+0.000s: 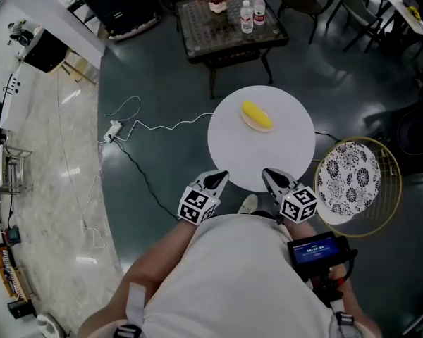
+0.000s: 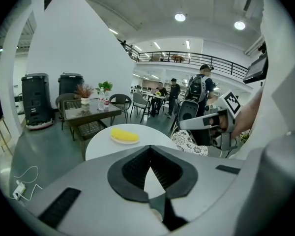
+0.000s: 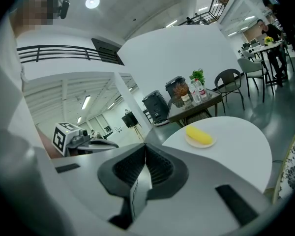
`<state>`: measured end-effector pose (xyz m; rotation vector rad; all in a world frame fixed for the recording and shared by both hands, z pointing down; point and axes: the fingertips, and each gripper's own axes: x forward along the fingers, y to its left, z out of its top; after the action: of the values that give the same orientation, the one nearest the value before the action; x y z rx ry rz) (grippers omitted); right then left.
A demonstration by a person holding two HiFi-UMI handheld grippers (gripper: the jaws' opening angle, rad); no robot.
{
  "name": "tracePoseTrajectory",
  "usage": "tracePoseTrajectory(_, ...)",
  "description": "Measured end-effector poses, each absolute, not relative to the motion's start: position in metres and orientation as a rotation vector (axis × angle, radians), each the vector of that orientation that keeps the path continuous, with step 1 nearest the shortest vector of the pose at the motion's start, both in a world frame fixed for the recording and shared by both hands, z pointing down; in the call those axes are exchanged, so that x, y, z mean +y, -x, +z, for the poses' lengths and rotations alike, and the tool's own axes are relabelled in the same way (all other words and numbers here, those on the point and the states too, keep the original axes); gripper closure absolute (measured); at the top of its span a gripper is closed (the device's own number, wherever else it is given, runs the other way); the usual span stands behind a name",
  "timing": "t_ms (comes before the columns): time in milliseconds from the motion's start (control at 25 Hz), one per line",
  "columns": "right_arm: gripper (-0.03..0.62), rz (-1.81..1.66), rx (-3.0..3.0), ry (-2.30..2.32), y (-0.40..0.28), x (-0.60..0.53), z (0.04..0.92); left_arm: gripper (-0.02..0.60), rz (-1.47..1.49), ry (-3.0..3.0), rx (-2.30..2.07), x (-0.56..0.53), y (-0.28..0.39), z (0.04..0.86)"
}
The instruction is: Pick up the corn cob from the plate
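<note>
A yellow corn cob (image 1: 256, 115) lies on a small pale plate (image 1: 252, 124) on the far half of a round white table (image 1: 229, 153). Both grippers hover at the table's near edge, well short of the plate. My left gripper (image 1: 219, 179) is shut and holds nothing; my right gripper (image 1: 271, 175) is likewise shut and holds nothing. In the left gripper view the corn cob (image 2: 124, 134) sits beyond the closed jaws of the left gripper (image 2: 149, 154). In the right gripper view the corn cob (image 3: 198, 134) lies ahead and to the right of the right gripper (image 3: 144, 149).
A gold wire chair with a patterned cushion (image 1: 349, 177) stands right of the table. Behind it is a dark low table (image 1: 225, 30) with bottles (image 1: 247, 16). A white cable and power strip (image 1: 113, 129) lie on the floor at left. People stand far off (image 2: 196, 87).
</note>
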<state>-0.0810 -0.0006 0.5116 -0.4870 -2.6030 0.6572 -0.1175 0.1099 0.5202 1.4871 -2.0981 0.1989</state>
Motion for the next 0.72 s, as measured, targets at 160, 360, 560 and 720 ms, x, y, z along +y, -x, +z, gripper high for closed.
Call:
tracePoseTrajectory(160,0.585,0.65,-2.607,0.502,0.09,-0.008,0.507,0.574,0.203,-1.482,-2.101,0.104,0.126,0.519)
tracePoseTrajectory(360,0.585,0.672,-2.61,0.483,0.097,-0.011,0.502,0.574,0.197,-1.471,-2.091,0.107,0.134,0.515)
tracePoseTrajectory(560,0.585,0.688,-2.621,0.417,0.083,-0.008,0.504,0.574,0.31,-1.563,-2.034,0.11,0.123,0.521)
tracePoseTrajectory(720,0.585,0.719,-2.634,0.329,0.095,-0.024,0.509,0.574,0.352,-1.631,-1.951,0.09,0.141,0.535)
